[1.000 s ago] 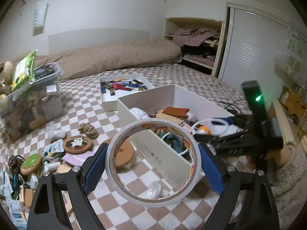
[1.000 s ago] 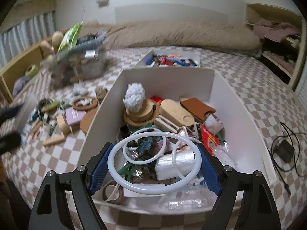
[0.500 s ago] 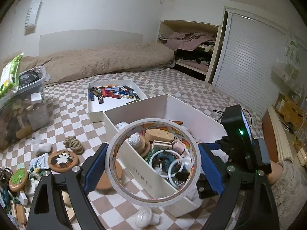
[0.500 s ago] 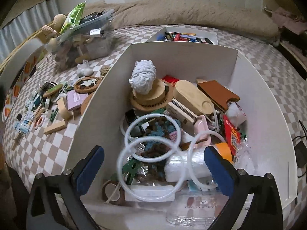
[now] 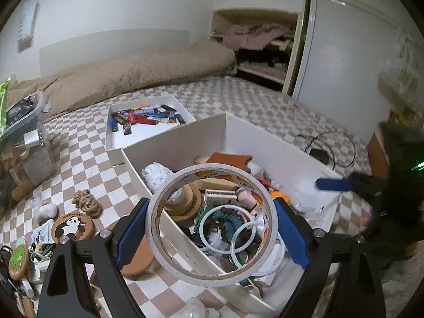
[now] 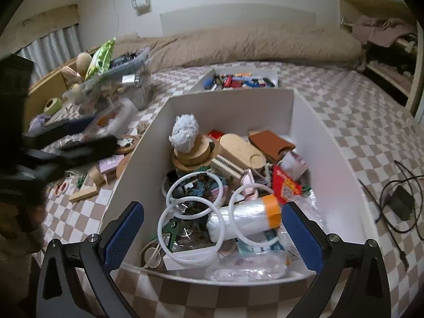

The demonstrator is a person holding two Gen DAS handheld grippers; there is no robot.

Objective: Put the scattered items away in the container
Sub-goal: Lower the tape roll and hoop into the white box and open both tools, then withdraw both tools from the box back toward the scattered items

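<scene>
left wrist view: left gripper [image 5: 212,234] pinching a roll of clear tape [image 5: 211,222] upright between blue pads, over the near wall of the white box [image 5: 275,143]; right wrist view: right gripper [image 6: 212,234] spread wide, empty, above white rings [image 6: 192,229] lying in the box.

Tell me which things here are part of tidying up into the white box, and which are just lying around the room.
Part of the job:
- tape roll, clamped in the left gripper
- white box, already crowded
- panda coaster and rope knot, loose on the checked cover
- right gripper, open and empty

Just lying about:
- tray of lighters
- brown duvet
- charger and cable
</scene>
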